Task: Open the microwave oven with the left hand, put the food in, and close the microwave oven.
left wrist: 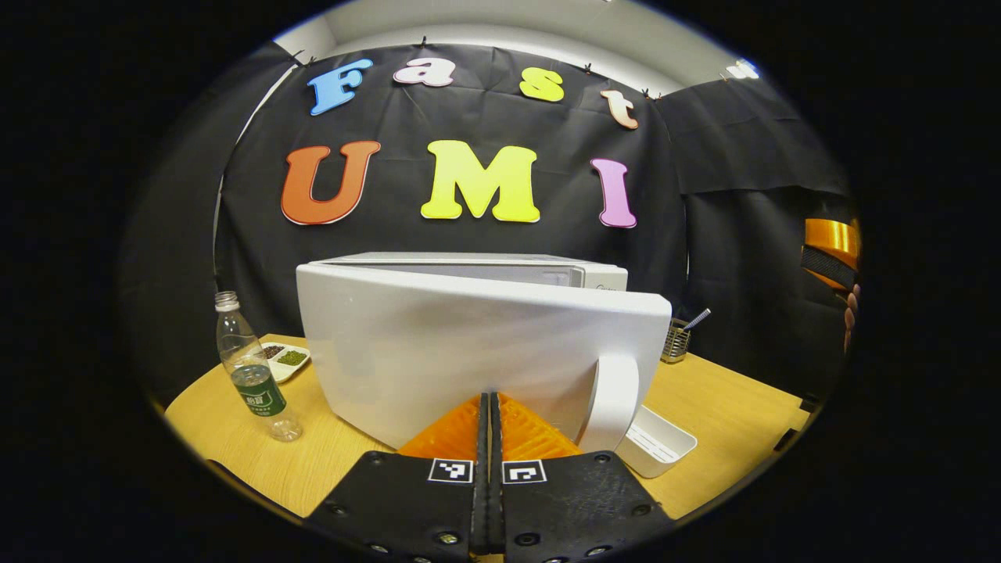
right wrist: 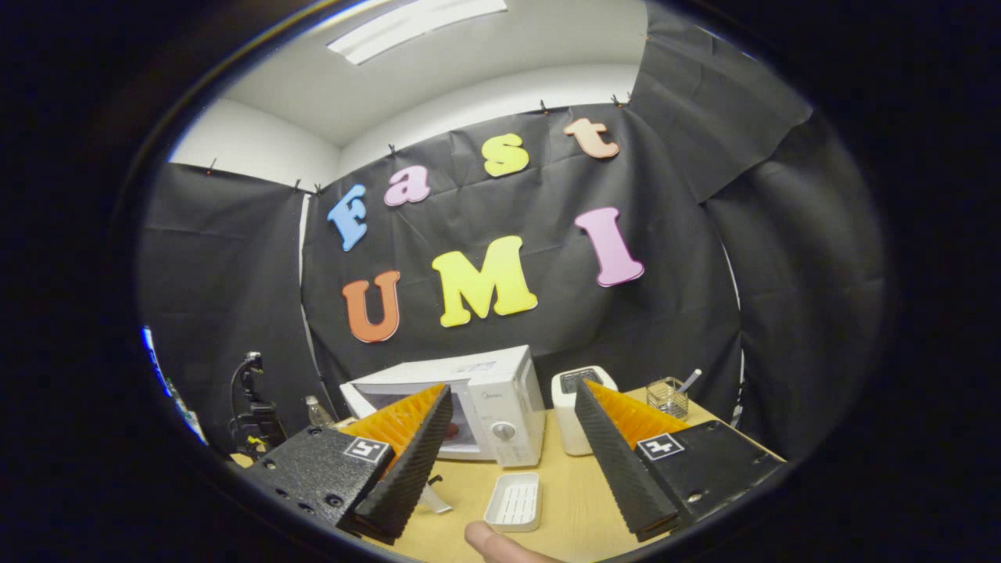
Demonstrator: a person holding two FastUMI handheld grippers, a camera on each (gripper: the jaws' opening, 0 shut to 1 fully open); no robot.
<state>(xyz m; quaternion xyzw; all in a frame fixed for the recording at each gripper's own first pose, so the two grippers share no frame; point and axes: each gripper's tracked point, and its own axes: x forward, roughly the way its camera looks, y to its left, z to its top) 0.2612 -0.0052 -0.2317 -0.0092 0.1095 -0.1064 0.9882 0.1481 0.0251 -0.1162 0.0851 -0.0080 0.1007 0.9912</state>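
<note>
The white microwave (left wrist: pixel 469 270) stands on the wooden table with its door (left wrist: pixel 469 352) swung partly open towards me; the door's handle (left wrist: pixel 614 403) is at its right edge. My left gripper (left wrist: pixel 490 399) is shut with nothing between its fingers, its tips right at the door's lower front face, left of the handle. From farther back and higher, my right gripper (right wrist: pixel 514 385) is open and empty, aimed at the microwave (right wrist: pixel 504 407), whose door (right wrist: pixel 364 399) stands ajar on the left. Something dark red (right wrist: pixel 452 428) shows inside the cavity, too small to identify.
A plastic bottle (left wrist: pixel 254 375) and a divided dish (left wrist: pixel 283 358) sit left of the microwave. A white slotted tray (left wrist: pixel 657 442) lies to its right, with a metal holder (left wrist: pixel 676 340) behind. A white box-shaped appliance (right wrist: pixel 575 414) stands beside the microwave. A fingertip (right wrist: pixel 493 543) pokes in below.
</note>
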